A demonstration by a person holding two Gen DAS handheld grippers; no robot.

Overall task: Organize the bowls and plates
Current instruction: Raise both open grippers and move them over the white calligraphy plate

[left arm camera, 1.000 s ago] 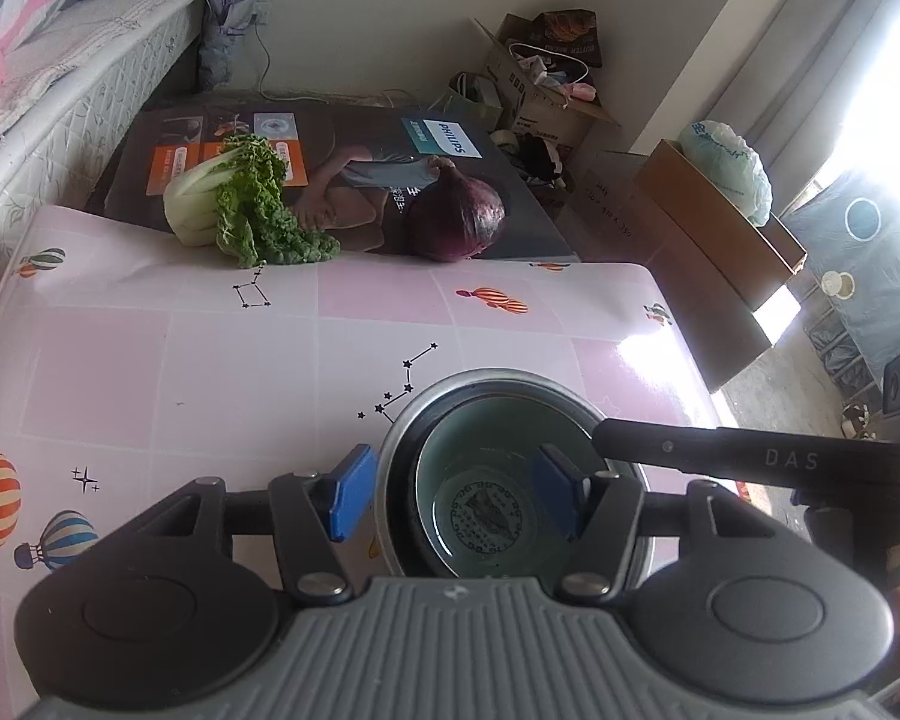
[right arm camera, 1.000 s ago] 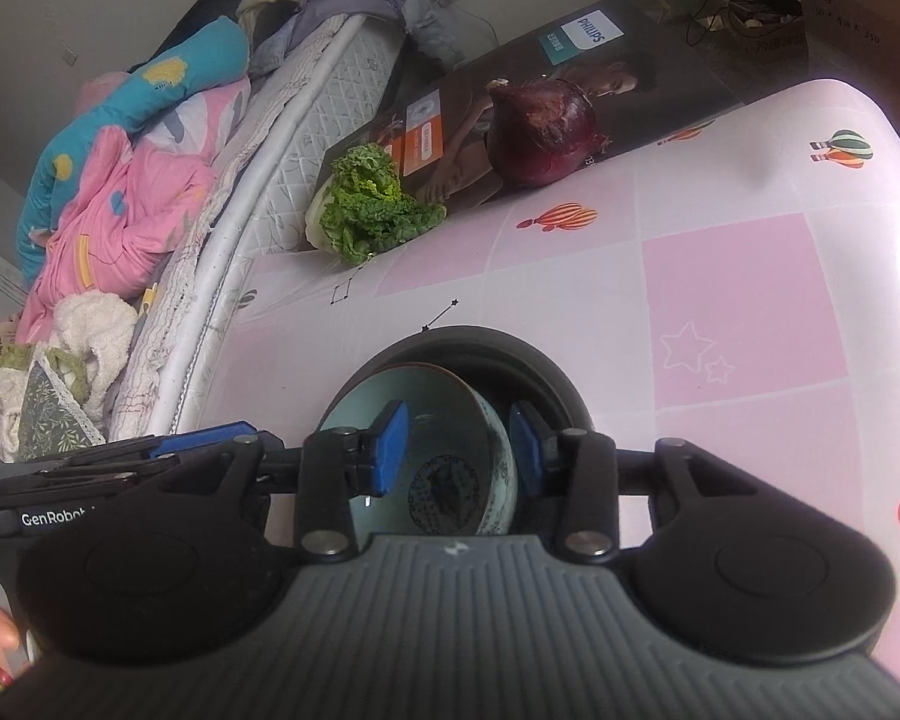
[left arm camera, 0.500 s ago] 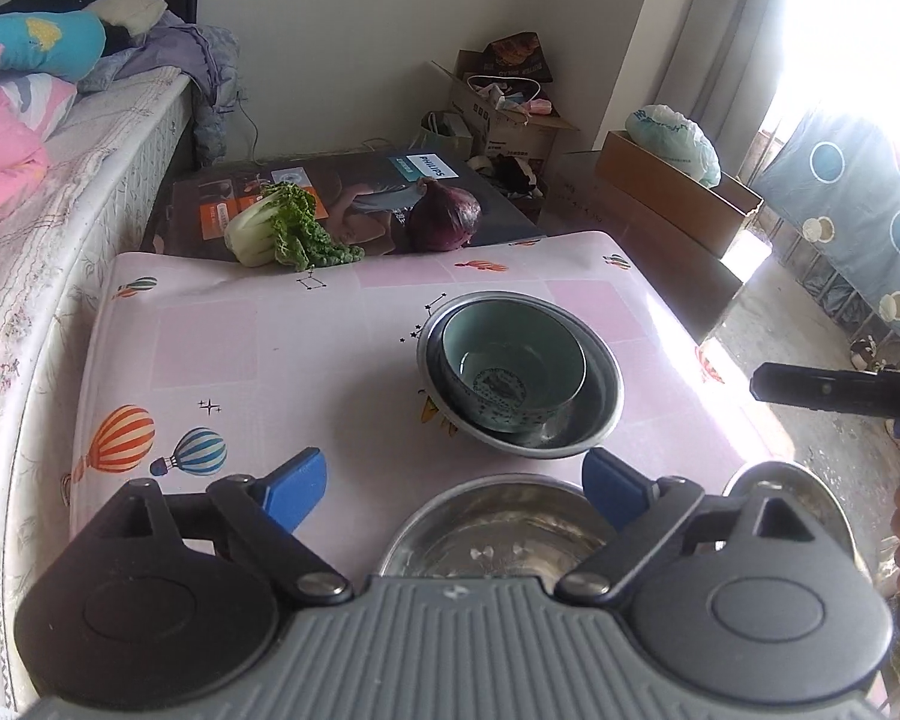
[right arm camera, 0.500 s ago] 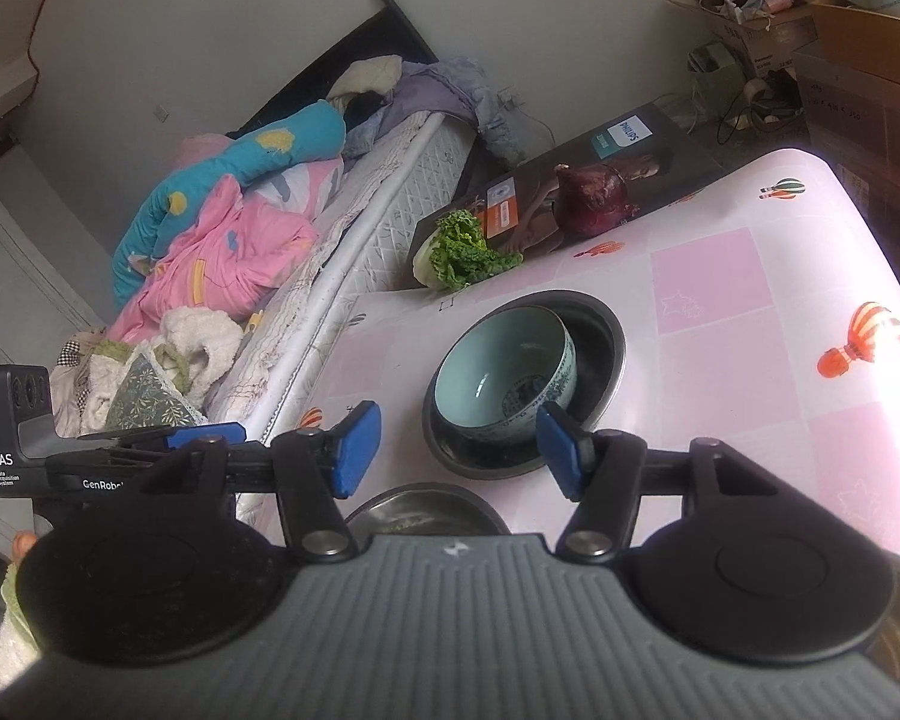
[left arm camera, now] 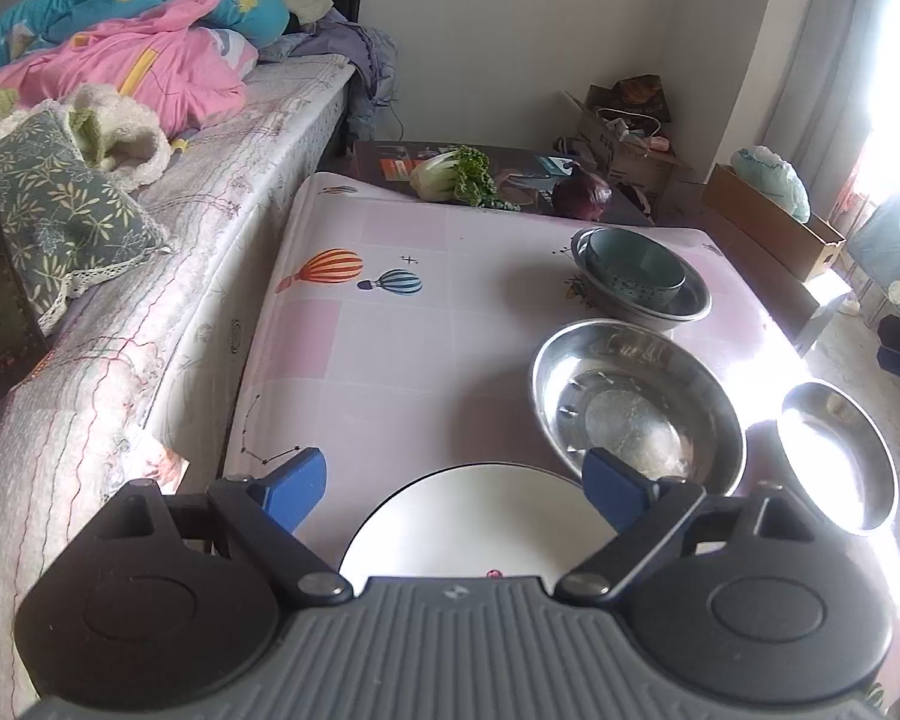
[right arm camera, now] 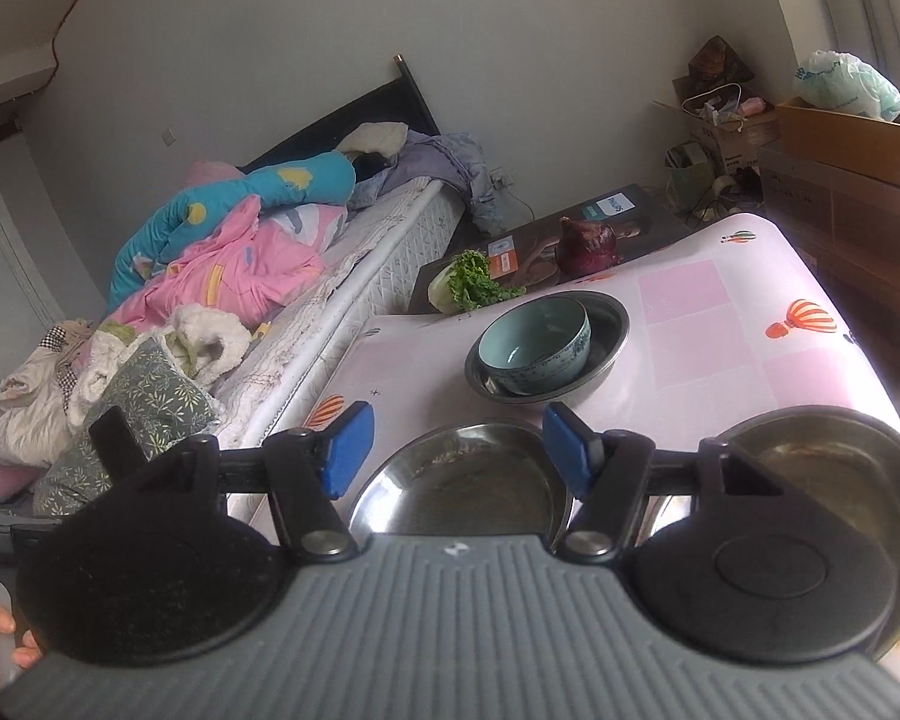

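Observation:
A teal ceramic bowl (left arm camera: 636, 269) (right arm camera: 534, 345) sits inside a steel bowl (left arm camera: 684, 306) (right arm camera: 606, 336) at the far side of the pink table (left arm camera: 390, 348). Nearer stand a second steel bowl (left arm camera: 636, 408) (right arm camera: 462, 492) and a third steel bowl (left arm camera: 834, 450) (right arm camera: 810, 462) to its right. A white plate (left arm camera: 474, 522) lies at the near edge, under my left gripper (left arm camera: 456, 483), which is open and empty. My right gripper (right arm camera: 459, 450) is open and empty, above the second steel bowl.
A leafy green vegetable (left arm camera: 456, 180) and a red onion (left arm camera: 582, 198) lie on a dark box (left arm camera: 390, 159) beyond the table. A bed with bedding (left arm camera: 120, 120) runs along the left. Cardboard boxes (left arm camera: 768, 222) stand at the right by the window.
Both grippers have pulled back and up from the nested bowls, which stay on the table. The white plate and the third steel bowl have come into view.

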